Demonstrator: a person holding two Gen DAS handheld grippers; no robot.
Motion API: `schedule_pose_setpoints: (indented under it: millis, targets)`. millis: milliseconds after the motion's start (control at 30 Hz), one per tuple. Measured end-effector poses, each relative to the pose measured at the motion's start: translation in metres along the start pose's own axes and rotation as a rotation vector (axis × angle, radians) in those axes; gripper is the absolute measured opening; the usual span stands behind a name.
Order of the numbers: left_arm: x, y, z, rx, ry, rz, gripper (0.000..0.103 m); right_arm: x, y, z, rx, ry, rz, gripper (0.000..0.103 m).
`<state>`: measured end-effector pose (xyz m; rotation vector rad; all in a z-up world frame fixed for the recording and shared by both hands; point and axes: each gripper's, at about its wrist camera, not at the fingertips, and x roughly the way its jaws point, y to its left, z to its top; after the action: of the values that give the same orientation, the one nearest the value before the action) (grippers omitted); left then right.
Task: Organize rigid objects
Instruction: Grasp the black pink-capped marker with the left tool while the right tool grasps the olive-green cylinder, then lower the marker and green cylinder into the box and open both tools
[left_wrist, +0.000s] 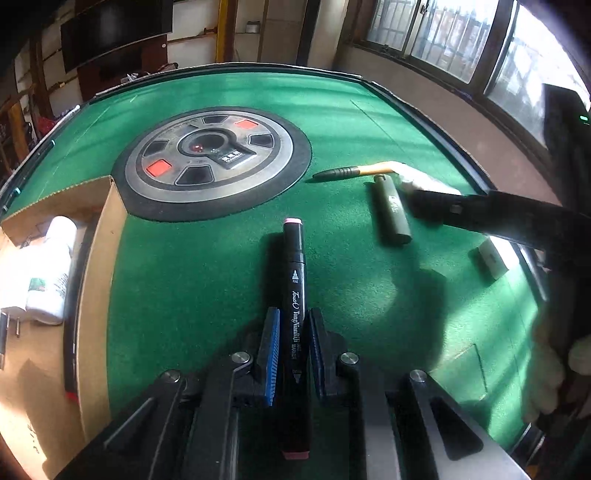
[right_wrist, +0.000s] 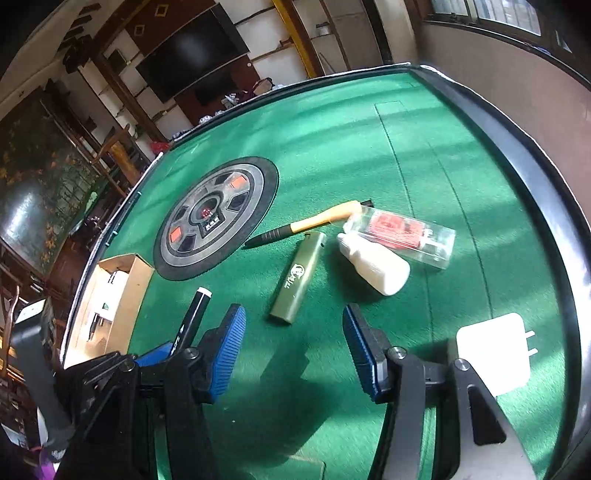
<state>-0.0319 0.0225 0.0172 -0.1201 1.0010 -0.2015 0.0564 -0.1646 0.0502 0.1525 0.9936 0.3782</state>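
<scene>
Marker (left_wrist: 294, 295) with a black barrel and pink end caps lies lengthwise between the two blue pads of the left gripper (left_wrist: 291, 347), its far cap pointing toward the round centre panel (left_wrist: 210, 162) of the green felt table (left_wrist: 192, 266). The pads stand closed in against the barrel on both sides, so the left gripper has hold of the marker around its middle, with the near cap sticking out behind the fingers. In the right wrist view the same marker (right_wrist: 195, 314) shows at the left, held low over the felt.

To the left sits an open cardboard box (left_wrist: 99, 266) with white bottles (left_wrist: 48, 269) inside. Farther right on the felt lie an olive green lighter (right_wrist: 297, 277), a pen with a yellow and black barrel (right_wrist: 306, 225), a white squeeze bottle (right_wrist: 376, 266) and a clear plastic case (right_wrist: 406, 236) with red contents, the bottle touching the case. A white plug adapter (right_wrist: 491, 354) rests near the right edge.

The right gripper (right_wrist: 293, 347) hangs above the felt with its blue fingers about half apart and nothing between them; the lighter lies just beyond the gap, not touching either pad. A gloved hand (left_wrist: 550, 369) shows at the right edge of the left wrist view.
</scene>
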Motion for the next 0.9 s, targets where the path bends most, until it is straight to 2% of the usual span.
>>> schedule_pose_setpoints:
  millis: [200,233,300,333,367,500,633,800,900]
  targets:
    - [-0.045,0.019,-0.007,-0.052,-0.077,-0.116,0.014,0.047,0.018,0.017,-0.034,0.050,-0.151,0.054]
    - [-0.052,0.023,-0.008,-0.064,-0.088,-0.138,0.014,0.049,0.023,0.019,-0.050,0.032,-0.180,0.047]
    - [-0.065,0.031,-0.011,-0.092,-0.110,-0.168,0.014,0.053,0.030,0.016,-0.073,0.026,-0.244,0.026]
    - [-0.071,0.035,-0.013,-0.108,-0.118,-0.191,0.014,0.053,0.033,0.014,-0.090,0.020,-0.258,0.020]
    - [-0.078,0.039,-0.015,-0.122,-0.128,-0.208,0.014,0.053,0.033,0.012,-0.093,0.018,-0.254,0.020]
    - [-0.103,0.058,-0.024,-0.158,-0.173,-0.217,0.014,0.042,0.025,0.002,-0.041,0.015,-0.203,0.020]
    - [-0.120,0.082,-0.035,-0.212,-0.202,-0.198,0.015,0.021,0.015,-0.009,0.031,0.000,-0.090,0.020]
    - [-0.136,0.123,-0.055,-0.296,-0.233,-0.119,0.015,-0.011,0.021,-0.020,0.076,-0.031,0.051,0.020]
    - [-0.135,0.156,-0.067,-0.367,-0.216,-0.056,0.015,-0.027,0.039,-0.023,0.073,-0.032,0.144,0.020]
